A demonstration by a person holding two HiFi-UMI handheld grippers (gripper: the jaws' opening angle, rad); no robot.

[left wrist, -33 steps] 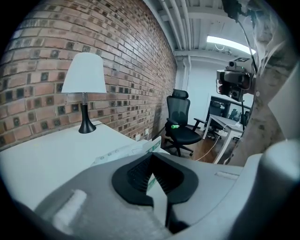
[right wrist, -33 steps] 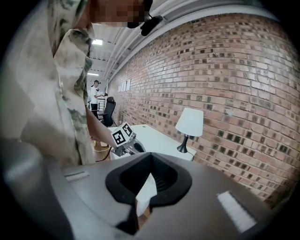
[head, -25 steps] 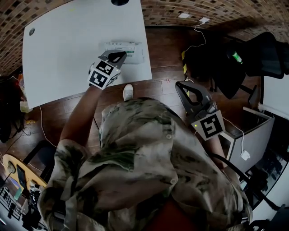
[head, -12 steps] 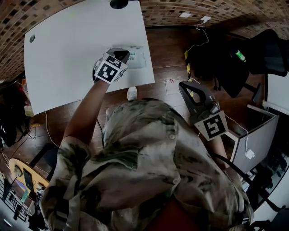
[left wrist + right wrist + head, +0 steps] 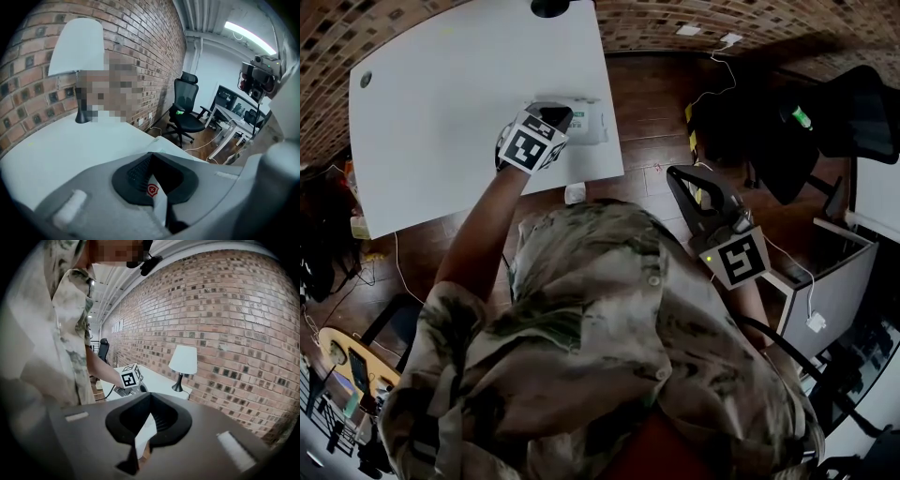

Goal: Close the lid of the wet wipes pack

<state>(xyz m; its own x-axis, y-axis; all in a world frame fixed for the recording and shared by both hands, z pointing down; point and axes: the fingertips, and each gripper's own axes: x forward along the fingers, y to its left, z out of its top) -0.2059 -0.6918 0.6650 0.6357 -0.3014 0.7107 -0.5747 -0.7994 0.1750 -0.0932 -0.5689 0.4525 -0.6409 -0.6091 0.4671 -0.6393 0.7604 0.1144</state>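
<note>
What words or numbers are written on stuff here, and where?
No words or numbers can be read.
Wet wipes pack: green print, too small to read.
Left gripper: small red shield sign, no letters.
Marker cube on it: black-and-white pattern only.
</note>
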